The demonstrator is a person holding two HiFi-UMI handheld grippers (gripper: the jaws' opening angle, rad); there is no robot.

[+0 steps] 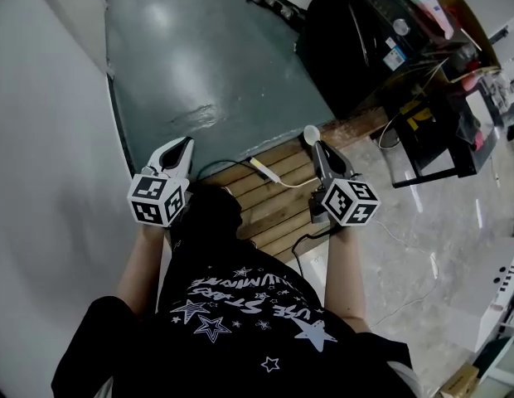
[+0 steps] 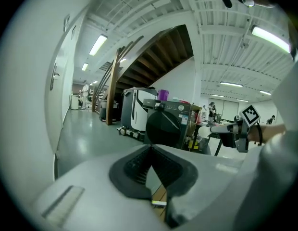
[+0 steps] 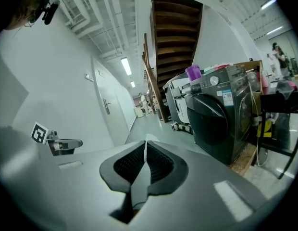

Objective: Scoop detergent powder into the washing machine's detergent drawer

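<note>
The white scoop is pinched by its handle in the closed right tongs. The left tongs are closed and empty. The dark washing machine stands ahead of the right tongs, its labels too small to read. A wooden pallet lies below them on the glossy green floor.

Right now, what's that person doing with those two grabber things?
A person stands on brown wooden planks with a handheld gripper in each hand. The right gripper is shut on the handle of a small white plastic scoop, held up in the air. The left gripper is shut with nothing in it. The dark front-loading washing machine stands ahead, apart from both grippers. I cannot tell if the scoop holds powder.
</note>
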